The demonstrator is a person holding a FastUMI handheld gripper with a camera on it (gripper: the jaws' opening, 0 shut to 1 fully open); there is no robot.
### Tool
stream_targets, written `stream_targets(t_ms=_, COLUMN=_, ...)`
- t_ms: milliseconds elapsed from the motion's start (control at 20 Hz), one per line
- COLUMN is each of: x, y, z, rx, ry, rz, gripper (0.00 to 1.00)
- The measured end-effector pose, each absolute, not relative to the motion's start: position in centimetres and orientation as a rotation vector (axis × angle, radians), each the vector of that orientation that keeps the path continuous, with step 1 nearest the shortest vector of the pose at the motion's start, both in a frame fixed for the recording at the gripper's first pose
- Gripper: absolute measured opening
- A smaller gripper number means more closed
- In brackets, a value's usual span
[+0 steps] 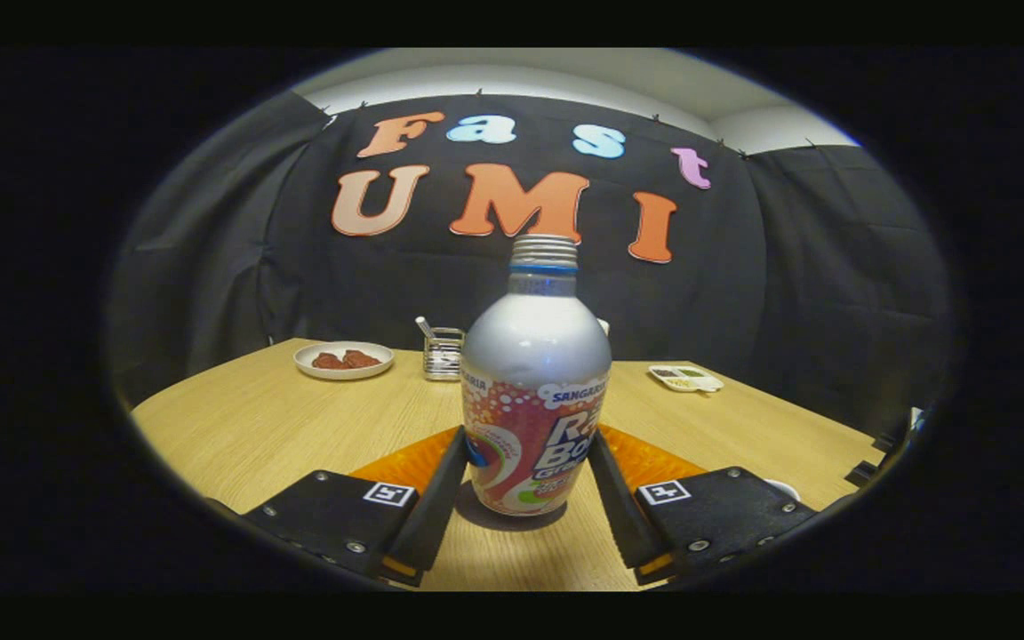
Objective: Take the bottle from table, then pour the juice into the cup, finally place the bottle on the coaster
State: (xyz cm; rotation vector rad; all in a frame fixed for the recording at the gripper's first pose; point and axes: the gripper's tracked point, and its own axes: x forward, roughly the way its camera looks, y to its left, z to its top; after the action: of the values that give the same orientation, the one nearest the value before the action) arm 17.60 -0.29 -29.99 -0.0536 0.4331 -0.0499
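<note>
A silver bottle (536,356) with a colourful label and a bare threaded neck stands upright between my fingers. My gripper (528,440) is shut on the bottle, one finger (439,493) pressing each side of its lower body. An orange coaster (654,462) lies flat on the wooden table (272,427), showing on both sides just behind the bottle's base. A dark shadow sits under the base, and I cannot tell whether the bottle rests on the table or hangs just above it. A small white edge (604,326) peeks out behind the bottle's right shoulder; what it belongs to is hidden.
Beyond the bottle to the left, a white plate (343,360) holds reddish-brown food, with a wire holder (443,353) next to it. A small white tray (685,378) lies at the far right. A white curved rim (783,487) shows by my right finger.
</note>
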Motion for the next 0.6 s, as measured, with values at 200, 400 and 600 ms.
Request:
stream_targets(t_ms=200, x=18.0, y=0.1, z=-32.5, rx=-0.016, ry=0.490, rz=-0.039, gripper=0.77)
stream_targets(t_ms=400, x=18.1, y=0.2, z=-33.7, rx=-0.028, ry=0.520, rz=-0.031, gripper=0.77)
stream_targets(t_ms=600, x=18.2, y=0.4, z=-34.3, rx=-0.031, ry=0.526, rz=-0.022, gripper=0.77)
